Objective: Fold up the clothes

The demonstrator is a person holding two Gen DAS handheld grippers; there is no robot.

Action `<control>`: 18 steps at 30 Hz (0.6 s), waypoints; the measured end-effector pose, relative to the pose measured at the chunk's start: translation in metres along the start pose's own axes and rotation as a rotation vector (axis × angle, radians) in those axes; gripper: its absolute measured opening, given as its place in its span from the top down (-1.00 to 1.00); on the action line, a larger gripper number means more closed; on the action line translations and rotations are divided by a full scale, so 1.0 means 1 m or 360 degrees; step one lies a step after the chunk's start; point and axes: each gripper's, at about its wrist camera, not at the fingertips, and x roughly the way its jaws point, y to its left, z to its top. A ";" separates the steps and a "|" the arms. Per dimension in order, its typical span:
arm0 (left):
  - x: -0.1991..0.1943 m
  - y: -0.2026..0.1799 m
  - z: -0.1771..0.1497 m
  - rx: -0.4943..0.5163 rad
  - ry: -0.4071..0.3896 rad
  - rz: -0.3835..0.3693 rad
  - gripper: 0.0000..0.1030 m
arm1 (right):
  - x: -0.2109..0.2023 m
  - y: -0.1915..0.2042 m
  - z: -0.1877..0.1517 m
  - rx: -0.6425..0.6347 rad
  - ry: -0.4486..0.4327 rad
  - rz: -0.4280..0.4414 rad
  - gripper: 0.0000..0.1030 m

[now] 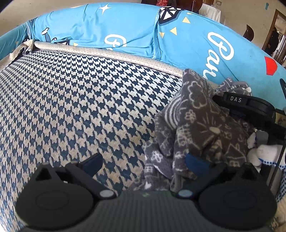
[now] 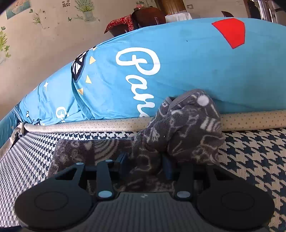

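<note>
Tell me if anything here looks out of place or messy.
Only the grey patterned garment: it sits bunched in a crumpled heap on the houndstooth cushion, pinched in the right gripper, not spread flat. The left gripper is open beside it.

You face a beige wall [image 2: 53,44] bearing plant decals [image 2: 85,9]. A houndstooth-patterned mattress [image 1: 71,107] with dotted beige piping [image 2: 89,125] lies below blue printed cushions [image 2: 178,71]. Dark wooden furniture [image 2: 148,16] stands behind; a doorway [image 1: 275,35] admits daylight at right.
</note>
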 end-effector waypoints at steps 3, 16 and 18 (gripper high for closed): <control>-0.001 -0.001 0.000 0.0009 -0.0011 0.0006 -1.00 | -0.009 0.003 0.002 0.0006 -0.0024 -0.0021 0.02; -0.017 -0.003 -0.004 0.0071 -0.0027 -0.0026 -1.00 | -0.065 0.011 -0.012 0.0048 -0.0011 -0.0058 -0.26; -0.020 -0.003 -0.006 0.0087 -0.0034 -0.0031 -1.00 | -0.075 0.010 -0.017 0.0067 -0.0002 -0.0064 -0.27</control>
